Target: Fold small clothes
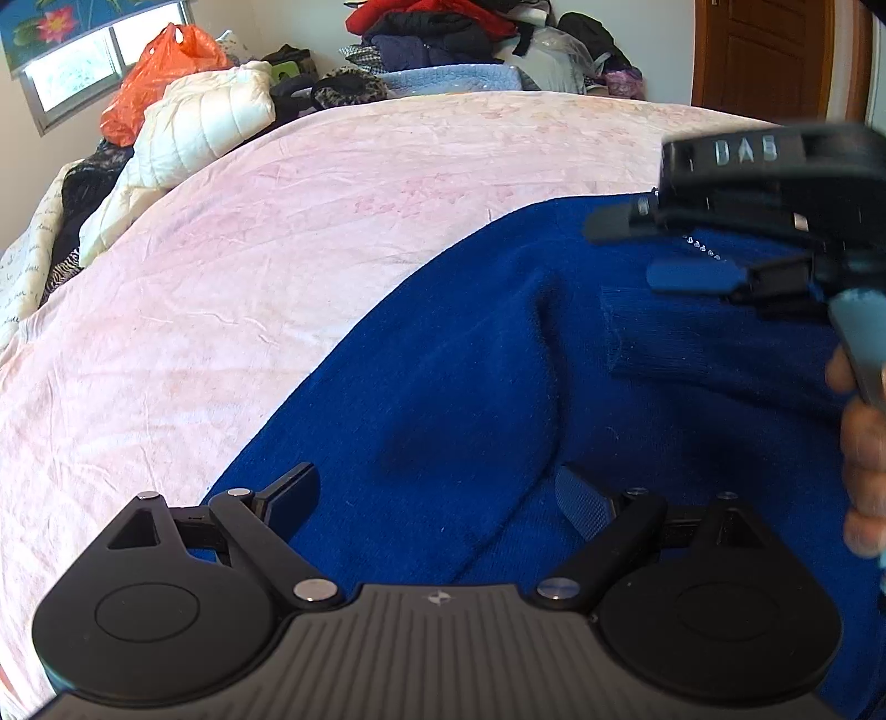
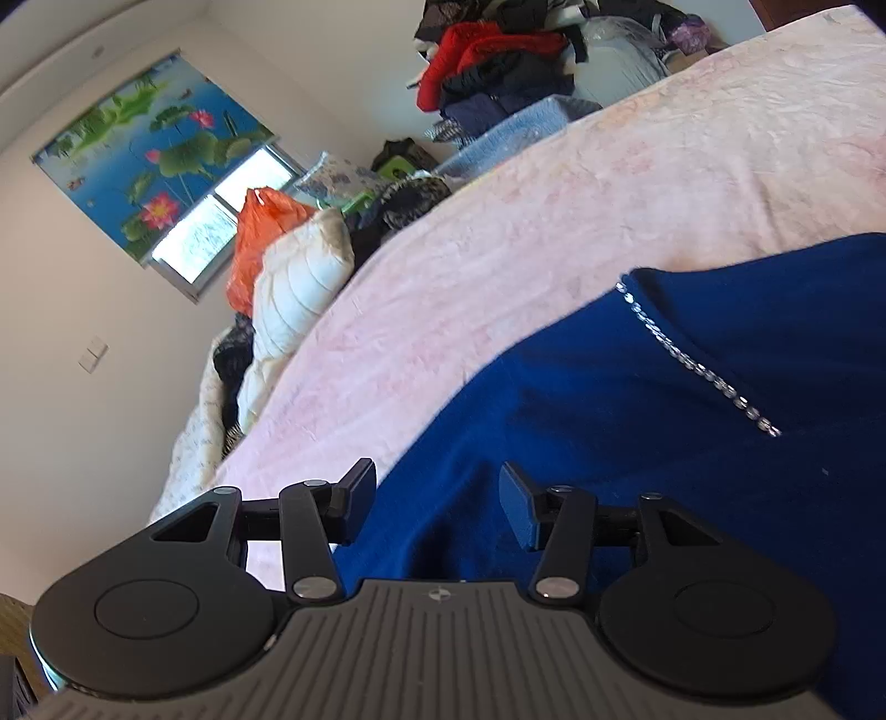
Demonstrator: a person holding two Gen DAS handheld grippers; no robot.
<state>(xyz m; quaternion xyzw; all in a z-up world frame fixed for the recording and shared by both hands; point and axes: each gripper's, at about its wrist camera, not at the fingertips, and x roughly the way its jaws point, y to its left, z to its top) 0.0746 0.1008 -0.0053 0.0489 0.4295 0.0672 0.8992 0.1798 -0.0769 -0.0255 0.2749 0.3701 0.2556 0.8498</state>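
Note:
A deep blue knit sweater point(image 1: 470, 387) lies spread on the pink bed cover point(image 1: 277, 249), with one sleeve point(image 1: 720, 343) laid across its body. A line of rhinestones point(image 2: 698, 365) runs along its neckline. My left gripper point(image 1: 437, 498) hovers over the sweater's lower part with its jaws wide open and nothing between them. My right gripper point(image 2: 437, 504) is over the sweater's edge near the cover, its jaws apart, and the pads do not press on the cloth. In the left wrist view the right gripper point(image 1: 637, 252) comes in from the right above the neckline, held by a hand point(image 1: 864, 443).
A white padded jacket point(image 1: 205, 127) and an orange plastic bag point(image 1: 160, 72) lie at the bed's far left. A heap of dark and red clothes point(image 1: 443, 33) sits beyond the far edge. A window with a lotus blind point(image 2: 155, 166) is on the left wall and a wooden door point(image 1: 764, 55) at the back right.

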